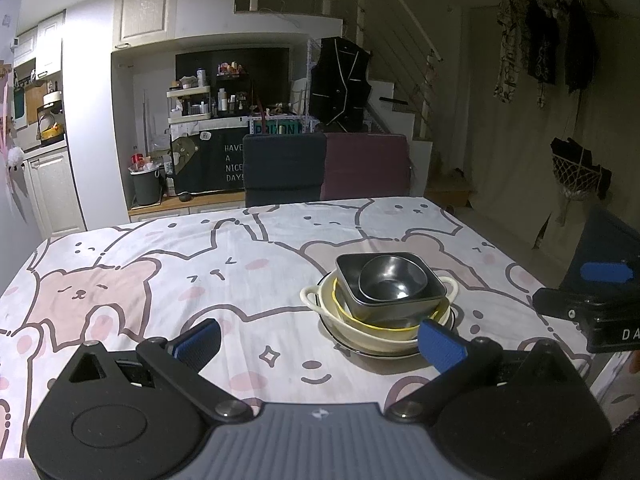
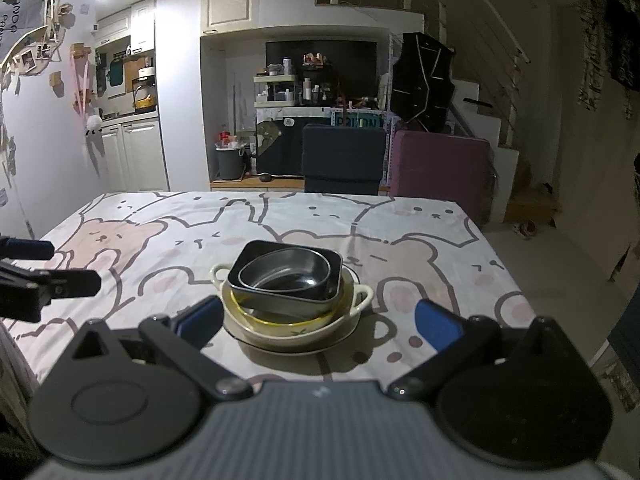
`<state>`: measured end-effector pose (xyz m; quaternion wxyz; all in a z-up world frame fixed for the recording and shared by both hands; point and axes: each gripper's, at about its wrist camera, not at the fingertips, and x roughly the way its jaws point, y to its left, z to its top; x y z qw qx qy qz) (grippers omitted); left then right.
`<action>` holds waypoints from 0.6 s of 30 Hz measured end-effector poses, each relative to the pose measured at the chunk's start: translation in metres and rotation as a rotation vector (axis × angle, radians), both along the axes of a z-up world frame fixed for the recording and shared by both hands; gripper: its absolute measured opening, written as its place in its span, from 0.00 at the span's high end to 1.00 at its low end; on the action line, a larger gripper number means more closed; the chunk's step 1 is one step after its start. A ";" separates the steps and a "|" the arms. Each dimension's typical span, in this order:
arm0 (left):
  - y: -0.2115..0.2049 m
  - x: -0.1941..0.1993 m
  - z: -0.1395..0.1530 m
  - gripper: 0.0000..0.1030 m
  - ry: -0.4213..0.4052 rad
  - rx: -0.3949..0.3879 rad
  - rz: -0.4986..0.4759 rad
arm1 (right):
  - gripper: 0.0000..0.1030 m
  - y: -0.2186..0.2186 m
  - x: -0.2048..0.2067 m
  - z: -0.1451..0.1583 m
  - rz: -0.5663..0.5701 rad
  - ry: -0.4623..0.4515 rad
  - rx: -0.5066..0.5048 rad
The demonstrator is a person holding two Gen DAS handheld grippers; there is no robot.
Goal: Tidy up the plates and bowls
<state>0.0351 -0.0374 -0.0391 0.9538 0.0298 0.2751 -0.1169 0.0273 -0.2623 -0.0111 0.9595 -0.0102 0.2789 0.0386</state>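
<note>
Sitting: one nested stack of dishes at centre-right of the left wrist view, centre of the right wrist view, on the bear-print tablecloth (image 1: 168,264).
Stack order: flat plate (image 2: 352,330) lowest, cream two-handled dish (image 1: 310,298) on it, yellow-rimmed bowl (image 1: 384,326) inside, dark square dish (image 1: 352,280) tilted on top, round metal bowl (image 1: 394,278) nested in that.
Left gripper (image 1: 318,344): blue pads spread wide, nothing between; right pad overlaps the stack's near rim in the picture, contact unclear.
Right gripper (image 2: 320,320): spread wide, empty, stack framed between the pads.
Blocking: nothing between either claw and the stack.
Surroundings: dark chair (image 2: 344,160) and purple chair (image 2: 440,168) behind the far table edge; grey bin (image 2: 230,162) at left-centre background; shelf clutter beyond.
</note>
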 end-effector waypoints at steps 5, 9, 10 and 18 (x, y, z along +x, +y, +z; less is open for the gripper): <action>0.000 0.000 0.000 0.00 0.000 0.000 0.000 | 0.00 0.000 0.000 -0.001 0.002 0.000 0.000; -0.002 -0.001 -0.001 0.00 -0.001 -0.001 -0.004 | 0.00 0.000 0.001 -0.001 0.006 0.000 0.000; -0.002 -0.001 -0.001 0.00 -0.001 -0.001 -0.004 | 0.00 0.000 0.002 -0.001 0.006 0.000 0.000; -0.002 -0.001 -0.001 0.00 -0.001 -0.002 -0.004 | 0.00 0.001 0.001 -0.001 0.006 0.000 0.000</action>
